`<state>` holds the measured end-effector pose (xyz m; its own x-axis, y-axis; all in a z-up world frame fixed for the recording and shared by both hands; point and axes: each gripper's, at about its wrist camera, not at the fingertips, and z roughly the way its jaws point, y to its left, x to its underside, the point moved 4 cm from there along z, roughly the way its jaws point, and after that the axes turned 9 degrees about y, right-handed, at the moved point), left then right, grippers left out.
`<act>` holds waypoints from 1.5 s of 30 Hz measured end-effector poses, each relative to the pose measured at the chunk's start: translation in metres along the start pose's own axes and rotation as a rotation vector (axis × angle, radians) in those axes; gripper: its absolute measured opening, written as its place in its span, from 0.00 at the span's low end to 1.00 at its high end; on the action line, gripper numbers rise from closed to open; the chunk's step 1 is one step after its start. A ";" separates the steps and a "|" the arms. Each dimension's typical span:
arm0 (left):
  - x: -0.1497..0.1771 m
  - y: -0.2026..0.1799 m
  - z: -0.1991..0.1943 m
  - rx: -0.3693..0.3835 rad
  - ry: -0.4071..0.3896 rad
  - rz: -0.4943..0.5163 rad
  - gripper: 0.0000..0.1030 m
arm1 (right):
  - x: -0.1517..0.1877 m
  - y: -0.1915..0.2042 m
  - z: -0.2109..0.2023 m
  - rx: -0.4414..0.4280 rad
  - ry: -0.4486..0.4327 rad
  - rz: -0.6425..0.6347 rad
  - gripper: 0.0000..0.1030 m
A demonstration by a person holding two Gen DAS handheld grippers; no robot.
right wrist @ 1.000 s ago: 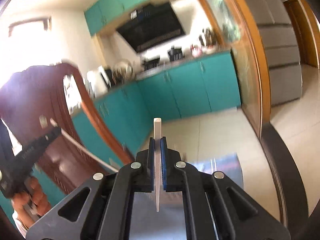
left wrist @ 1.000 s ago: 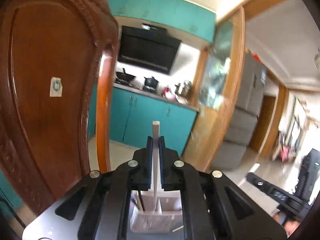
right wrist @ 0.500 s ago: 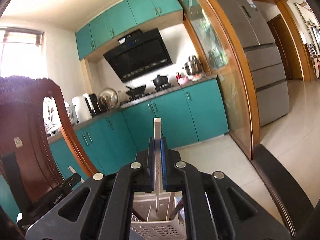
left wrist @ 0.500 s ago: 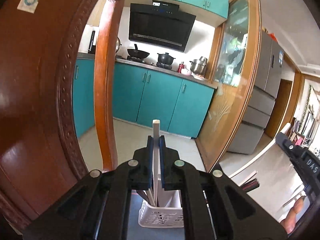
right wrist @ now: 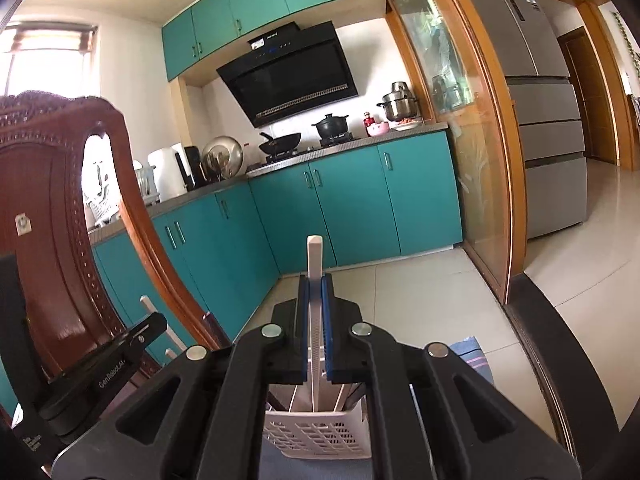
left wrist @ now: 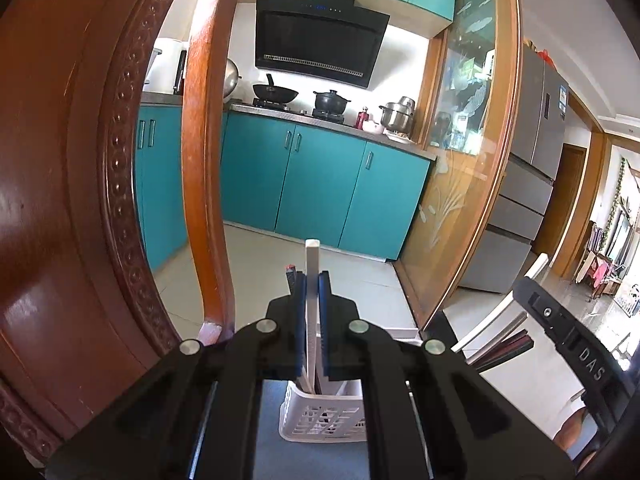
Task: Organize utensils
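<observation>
My left gripper is shut on a white chopstick held upright, its lower end in the white slotted utensil basket below the fingers. A dark chopstick stands beside it. My right gripper is shut on another white chopstick, also upright with its lower end in the same basket. The right gripper shows at the right in the left wrist view; the left gripper shows at the lower left in the right wrist view.
A carved wooden chair back stands close on the left, also in the right wrist view. Teal kitchen cabinets and a stove with pots are beyond. A glass partition and grey fridge are to the right.
Both grippers have swung to level and lowered their chopsticks upright into the basket. The two grippers have come closer together over the basket.
</observation>
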<state>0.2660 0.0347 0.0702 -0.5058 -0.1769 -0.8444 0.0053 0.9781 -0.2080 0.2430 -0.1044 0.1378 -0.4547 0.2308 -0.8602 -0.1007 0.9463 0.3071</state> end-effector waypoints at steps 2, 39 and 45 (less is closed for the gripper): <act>-0.001 0.000 0.002 -0.001 0.009 0.001 0.07 | 0.003 0.001 0.003 -0.002 0.013 -0.002 0.07; 0.173 0.028 -0.155 -0.055 0.002 0.150 0.96 | 0.160 -0.047 -0.133 0.248 0.080 -0.050 0.97; 0.196 0.040 -0.173 -0.137 -0.015 0.164 0.96 | 0.166 -0.022 -0.161 0.255 -0.009 -0.127 0.97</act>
<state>0.0180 0.0578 -0.0179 -0.4951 -0.0146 -0.8687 -0.0312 0.9995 0.0010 0.0274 -0.1233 0.0539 -0.4451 0.1072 -0.8891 0.0702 0.9939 0.0847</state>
